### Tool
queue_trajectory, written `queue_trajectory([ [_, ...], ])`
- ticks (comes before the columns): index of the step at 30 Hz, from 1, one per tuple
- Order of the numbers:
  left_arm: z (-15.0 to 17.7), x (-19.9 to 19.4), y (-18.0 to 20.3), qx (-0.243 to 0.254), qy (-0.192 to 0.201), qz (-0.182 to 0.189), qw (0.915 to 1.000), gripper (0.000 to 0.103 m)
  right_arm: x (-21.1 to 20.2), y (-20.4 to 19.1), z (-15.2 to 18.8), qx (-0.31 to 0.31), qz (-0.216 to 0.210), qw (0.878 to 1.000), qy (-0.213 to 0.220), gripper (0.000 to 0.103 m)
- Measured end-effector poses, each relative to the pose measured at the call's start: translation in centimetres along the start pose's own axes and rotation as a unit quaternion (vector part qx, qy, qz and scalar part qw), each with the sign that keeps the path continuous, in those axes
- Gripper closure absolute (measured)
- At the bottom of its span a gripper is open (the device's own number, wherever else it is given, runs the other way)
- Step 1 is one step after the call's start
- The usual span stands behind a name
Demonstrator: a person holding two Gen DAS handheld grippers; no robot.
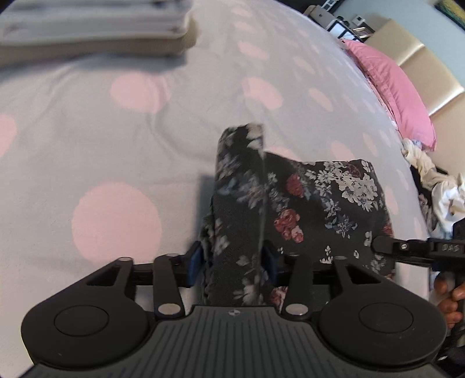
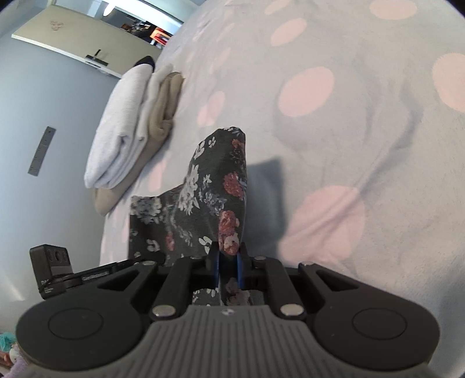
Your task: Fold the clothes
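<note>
A dark floral garment (image 1: 325,197) hangs above the bed, held by both grippers. My left gripper (image 1: 234,261) is shut on a bunched edge of it, and a fold sticks up between the blue pads. My right gripper (image 2: 228,263) is shut on another edge of the same floral garment (image 2: 209,192), which stretches away to the left. The right gripper also shows at the right edge of the left wrist view (image 1: 407,250), and the left gripper shows at the lower left of the right wrist view (image 2: 52,270).
The bed has a pale sheet with pink dots (image 1: 116,162). A stack of folded white and beige clothes (image 2: 130,130) lies on it, also in the left wrist view (image 1: 93,26). A pink pillow (image 1: 398,93) and a heap of unfolded clothes (image 1: 436,186) lie at the right.
</note>
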State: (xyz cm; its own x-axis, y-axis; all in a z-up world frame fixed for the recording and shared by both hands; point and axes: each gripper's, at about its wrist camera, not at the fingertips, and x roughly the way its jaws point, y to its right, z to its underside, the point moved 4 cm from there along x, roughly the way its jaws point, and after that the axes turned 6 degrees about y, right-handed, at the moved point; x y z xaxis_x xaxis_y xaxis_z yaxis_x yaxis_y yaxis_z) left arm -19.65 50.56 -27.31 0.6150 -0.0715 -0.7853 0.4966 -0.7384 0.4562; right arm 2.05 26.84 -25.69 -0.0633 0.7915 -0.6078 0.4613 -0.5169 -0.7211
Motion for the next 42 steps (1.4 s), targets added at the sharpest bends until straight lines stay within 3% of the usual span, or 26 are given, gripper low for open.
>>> queue_trajectory([
  [3, 0.3, 0.1, -1.1, -0.030, -0.009, 0.019, 0.9994, 0.050, 0.5, 0.8, 0.0, 0.006, 0.008, 1.000, -0.005, 0.090],
  [8, 0.5, 1.1, -0.1, -0.006, -0.020, 0.006, 0.9998, 0.041, 1.5, 1.8, 0.2, 0.010, 0.020, 1.000, -0.014, 0.072],
  [12, 0.4, 1.5, 0.2, -0.002, -0.023, 0.004, 0.9997, 0.041, 2.0, 2.9, 0.6, 0.028, 0.014, 0.999, -0.019, 0.072],
  [14, 0.4, 1.6, 0.3, 0.003, -0.019, 0.005, 0.9998, 0.045, 2.5, 3.2, 0.8, 0.042, 0.010, 0.999, -0.020, 0.072],
  [16, 0.4, 1.4, 0.7, 0.007, -0.015, 0.012, 0.9998, 0.056, 2.8, 2.8, 1.1, 0.040, 0.007, 0.999, -0.021, 0.073],
  [20, 0.1, 0.9, 1.0, 0.004, -0.007, 0.014, 0.9999, 0.069, 2.3, 2.2, 1.2, 0.036, -0.006, 0.999, -0.011, 0.087],
  [23, -0.1, 0.0, 1.1, -0.003, 0.006, 0.019, 0.9998, 0.078, 1.3, 1.7, 1.0, 0.042, -0.031, 0.999, -0.001, 0.089],
  [26, -0.3, -1.0, 1.4, -0.002, 0.022, 0.020, 0.9996, 0.083, 0.5, -0.1, 0.6, 0.009, -0.041, 0.999, 0.002, 0.090],
  [33, -3.3, -6.1, 1.5, -0.015, 0.109, 0.030, 0.9934, 0.085, -0.4, -4.8, -2.2, -0.026, -0.078, 0.996, 0.020, 0.090],
  [38, -7.1, -10.4, 0.7, -0.016, 0.154, 0.019, 0.9877, 0.085, 0.4, -10.4, -5.4, -0.064, -0.105, 0.992, 0.021, 0.090],
  [42, -12.0, -14.1, -0.3, -0.010, 0.179, -0.009, 0.9838, 0.085, 2.3, -15.7, -8.6, -0.081, -0.129, 0.988, 0.012, 0.090],
])
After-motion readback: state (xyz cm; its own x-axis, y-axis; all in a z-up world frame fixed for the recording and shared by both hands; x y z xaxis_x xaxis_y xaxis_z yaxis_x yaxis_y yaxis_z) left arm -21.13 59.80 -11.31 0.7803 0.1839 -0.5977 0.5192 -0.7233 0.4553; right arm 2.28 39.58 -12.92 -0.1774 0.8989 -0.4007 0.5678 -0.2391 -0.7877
